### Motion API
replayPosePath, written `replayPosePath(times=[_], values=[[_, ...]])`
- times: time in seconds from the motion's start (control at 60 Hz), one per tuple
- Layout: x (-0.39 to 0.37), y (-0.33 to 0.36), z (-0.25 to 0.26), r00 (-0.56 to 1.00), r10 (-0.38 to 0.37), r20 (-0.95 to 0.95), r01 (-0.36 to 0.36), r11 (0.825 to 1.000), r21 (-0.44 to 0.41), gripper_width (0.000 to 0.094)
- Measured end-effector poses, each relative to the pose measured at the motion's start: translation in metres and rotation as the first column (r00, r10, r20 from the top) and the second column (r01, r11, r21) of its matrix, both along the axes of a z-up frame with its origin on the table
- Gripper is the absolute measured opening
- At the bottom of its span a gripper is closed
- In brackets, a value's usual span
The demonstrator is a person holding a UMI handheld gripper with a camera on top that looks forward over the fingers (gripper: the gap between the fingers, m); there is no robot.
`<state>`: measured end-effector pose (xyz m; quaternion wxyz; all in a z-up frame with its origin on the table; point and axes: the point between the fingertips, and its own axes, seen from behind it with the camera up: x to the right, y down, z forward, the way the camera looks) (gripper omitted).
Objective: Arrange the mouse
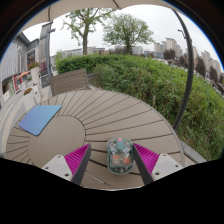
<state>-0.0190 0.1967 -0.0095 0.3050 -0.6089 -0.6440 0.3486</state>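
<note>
hand-held gripper (119, 160) clamps a clear-shelled mouse (120, 155) above the slatted counter (100, 115); a loose grip could drop it short of the blue mat (40, 119).

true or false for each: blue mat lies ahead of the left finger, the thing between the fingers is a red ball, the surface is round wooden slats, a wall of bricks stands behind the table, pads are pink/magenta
1. A blue mat lies on the table ahead of the left finger. True.
2. The thing between the fingers is a red ball. False: it is a small pale, see-through-looking object, presumably the mouse; its details are hard to tell.
3. The table is round with wooden slats. True.
4. A brick wall stands behind the table. False: a green hedge and trees stand beyond it.
5. The gripper has pink-magenta pads. True.
6. The fingers are far apart from the object. False: they stand close at either side of it.
</note>
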Motion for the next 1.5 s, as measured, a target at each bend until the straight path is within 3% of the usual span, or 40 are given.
replayPosePath(times=[0.083, 0.167, 0.2, 0.233, 0.333, 0.483, 0.65, 0.783, 0.883, 1.017, 1.167, 1.333, 1.5], values=[[-0.001, -0.001, -0.004, 1.0, 0.008, 0.013, -0.008, 1.0, 0.0, 0.0839], [-0.003, 0.003, -0.005, 1.0, 0.002, 0.009, -0.002, 1.0, 0.025, 0.0735], [-0.003, 0.006, -0.005, 1.0, -0.005, 0.007, 0.005, 0.999, 0.036, 0.0658], [-0.004, 0.013, -0.005, 1.0, -0.009, 0.008, 0.009, 0.999, 0.051, 0.0425], [-0.004, 0.015, -0.005, 1.0, -0.012, 0.028, 0.011, 0.999, 0.052, 0.0362], [-0.007, 0.018, 0.017, 0.999, -0.03, 0.033, 0.027, 0.998, 0.064, 0.0357], [-0.029, -0.019, 0.09, 1.0, -0.009, -0.013, 0.009, 1.0, 0.003, 0.0355], [-0.058, -0.085, 0.144, 0.998, 0.014, -0.057, -0.019, 0.996, -0.082, 0.0356], [-0.079, -0.151, 0.156, 0.997, 0.047, -0.065, -0.053, 0.994, -0.094, 0.0354], [-0.09, -0.248, 0.132, 0.996, 0.087, -0.013, -0.088, 0.988, -0.127, 0.0355], [-0.103, -0.33, 0.074, 0.997, 0.052, 0.057, -0.045, 0.992, -0.121, 0.0357], [-0.103, -0.367, 0.013, 0.993, -0.012, 0.115, 0.02, 0.997, -0.074, 0.037], [-0.098, -0.368, 0.001, 0.99, -0.066, 0.127, 0.069, 0.997, -0.018, 0.0475]])
